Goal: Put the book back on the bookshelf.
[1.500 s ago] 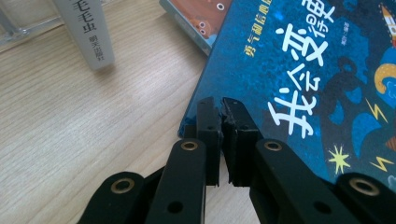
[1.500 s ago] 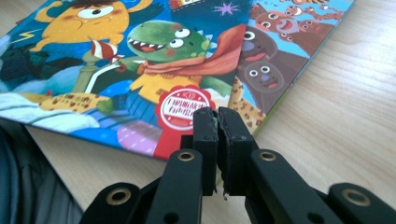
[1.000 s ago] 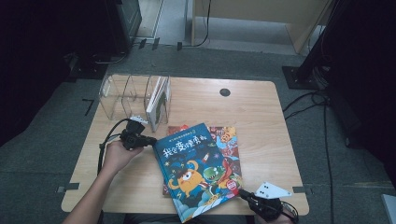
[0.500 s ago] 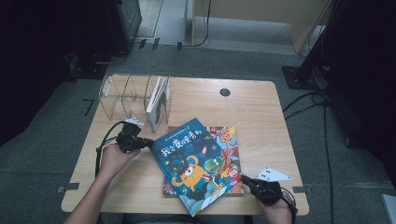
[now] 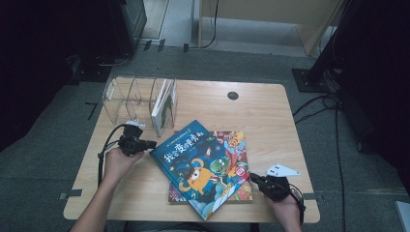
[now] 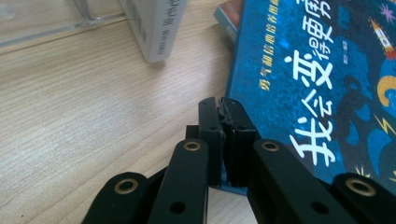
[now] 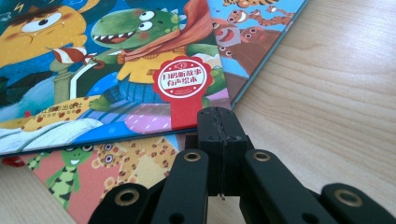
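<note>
A wooden worktop (image 5: 261,111) was seen from above, with two picture books laid on it. A blue book (image 5: 200,164) with a monster on its cover was laid at a slant on top of a second book (image 5: 238,145), which was laid flat under it near the middle of the worktop.

The left gripper (image 5: 145,144) was held at the blue book's left corner. In the left gripper view, its fingers (image 6: 210,135) were seen pressed together, right at the edge of the blue book (image 6: 317,74). It could not be told if the cover was pinched between them.

The right gripper (image 5: 256,180) was held at the right side of the books. In the right gripper view, its fingers (image 7: 210,135) were clenched together with nothing seen between them, just beside the corner of the blue book (image 7: 116,70).

A clear plastic rack (image 5: 128,96) was stood at the back left of the worktop. A white book (image 5: 164,104) was stood upright in its right slot
</note>
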### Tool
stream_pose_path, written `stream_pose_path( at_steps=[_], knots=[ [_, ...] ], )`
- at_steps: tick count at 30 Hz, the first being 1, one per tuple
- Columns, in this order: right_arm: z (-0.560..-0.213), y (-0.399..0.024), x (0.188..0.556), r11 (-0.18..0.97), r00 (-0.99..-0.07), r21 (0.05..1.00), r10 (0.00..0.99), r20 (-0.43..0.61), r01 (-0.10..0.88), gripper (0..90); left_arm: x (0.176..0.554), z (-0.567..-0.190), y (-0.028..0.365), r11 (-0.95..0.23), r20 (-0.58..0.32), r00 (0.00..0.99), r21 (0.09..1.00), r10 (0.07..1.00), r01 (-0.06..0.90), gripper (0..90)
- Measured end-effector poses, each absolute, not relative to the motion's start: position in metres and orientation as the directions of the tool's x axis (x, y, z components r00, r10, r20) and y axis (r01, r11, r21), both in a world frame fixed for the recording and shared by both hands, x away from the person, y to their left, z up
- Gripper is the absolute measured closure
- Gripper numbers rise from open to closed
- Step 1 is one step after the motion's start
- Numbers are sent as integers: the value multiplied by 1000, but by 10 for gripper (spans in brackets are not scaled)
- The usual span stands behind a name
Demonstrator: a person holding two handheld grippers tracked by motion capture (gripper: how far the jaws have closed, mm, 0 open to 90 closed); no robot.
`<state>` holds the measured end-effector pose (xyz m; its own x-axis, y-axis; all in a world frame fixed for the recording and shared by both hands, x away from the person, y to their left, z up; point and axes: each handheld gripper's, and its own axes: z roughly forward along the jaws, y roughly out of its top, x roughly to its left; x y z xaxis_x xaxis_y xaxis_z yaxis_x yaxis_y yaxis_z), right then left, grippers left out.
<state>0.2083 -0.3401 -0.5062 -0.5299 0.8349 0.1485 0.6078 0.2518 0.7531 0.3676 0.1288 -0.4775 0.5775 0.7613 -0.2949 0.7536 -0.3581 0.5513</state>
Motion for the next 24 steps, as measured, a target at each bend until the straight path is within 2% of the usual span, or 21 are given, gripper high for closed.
stream_pose_path(
  at_steps=[2, 8, 13, 19, 24],
  knots=[
    [-506, -340, 210, 248, -530, 754, 834, 153, 608, 899, 369, -479, 129, -363, -282, 575, 546, 768, 755, 886],
    [-507, -341, 212, 237, -520, 752, 839, 161, 615, 900, 370, -482, 129, -347, -331, 565, 529, 756, 774, 900],
    [-506, -346, 218, 220, -497, 746, 851, 169, 629, 900, 360, -480, 125, -385, -323, 586, 509, 743, 769, 900],
    [-507, -353, 227, 194, -474, 745, 861, 182, 639, 900, 346, -479, 126, -372, -385, 594, 512, 706, 774, 900],
    [-507, -353, 236, 184, -465, 746, 866, 185, 640, 900, 342, -480, 123, -361, -397, 589, 514, 704, 778, 889]
  ],
)
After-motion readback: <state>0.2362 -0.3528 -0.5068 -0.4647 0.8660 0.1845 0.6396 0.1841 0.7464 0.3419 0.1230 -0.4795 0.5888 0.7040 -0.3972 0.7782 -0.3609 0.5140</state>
